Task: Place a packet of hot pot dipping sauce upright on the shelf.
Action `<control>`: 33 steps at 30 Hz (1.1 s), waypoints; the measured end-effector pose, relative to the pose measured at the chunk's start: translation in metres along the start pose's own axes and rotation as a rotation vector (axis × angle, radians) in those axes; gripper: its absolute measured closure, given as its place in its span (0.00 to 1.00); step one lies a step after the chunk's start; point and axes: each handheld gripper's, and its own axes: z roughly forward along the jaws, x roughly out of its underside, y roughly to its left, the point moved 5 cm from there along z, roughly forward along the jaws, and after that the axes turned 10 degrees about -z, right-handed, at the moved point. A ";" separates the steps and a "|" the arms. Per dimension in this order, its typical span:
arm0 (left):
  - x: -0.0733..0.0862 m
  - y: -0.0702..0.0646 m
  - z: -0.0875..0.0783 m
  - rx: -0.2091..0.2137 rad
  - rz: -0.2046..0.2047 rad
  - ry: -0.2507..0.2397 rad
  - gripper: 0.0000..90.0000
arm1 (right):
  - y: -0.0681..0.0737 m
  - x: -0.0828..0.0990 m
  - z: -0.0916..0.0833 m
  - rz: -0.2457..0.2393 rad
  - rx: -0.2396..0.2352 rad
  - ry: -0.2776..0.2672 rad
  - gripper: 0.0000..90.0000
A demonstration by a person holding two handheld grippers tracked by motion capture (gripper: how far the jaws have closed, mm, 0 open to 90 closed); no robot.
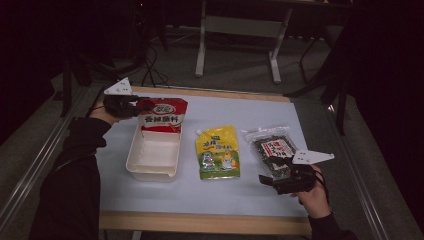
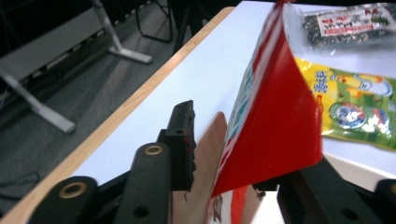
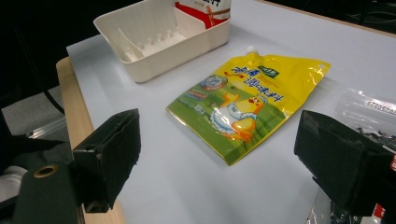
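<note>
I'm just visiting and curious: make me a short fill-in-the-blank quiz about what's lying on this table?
1. The red pouch stands in the far end of the white ____.
2. The pouch with the duck picture, lying flat beside the white tray, is mostly ____.
3. The left gripper has the ____ pouch between its jaws.
4. The clear bag of dark bits lies nearest the ____ gripper.

Missing words: tray; yellow; red; right

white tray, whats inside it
The red packet stands in the far end of the white tray, between the left gripper's jaws. The near part looks bare; the floor under the packet is covered.
</note>
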 end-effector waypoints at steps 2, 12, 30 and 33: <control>-0.002 0.000 -0.004 -0.030 -0.018 0.008 0.66 | 0.000 0.000 0.000 -0.004 0.003 0.000 0.16; -0.016 -0.013 -0.029 -0.051 -0.122 0.009 0.54 | 0.000 0.000 0.001 -0.011 0.004 -0.004 0.16; -0.052 -0.068 -0.068 -0.084 -0.112 -0.079 0.32 | 0.000 -0.002 -0.005 -0.035 0.007 -0.020 0.16; -0.056 -0.077 -0.071 -0.084 -0.126 -0.093 0.30 | -0.001 -0.002 -0.006 -0.028 0.012 -0.024 0.16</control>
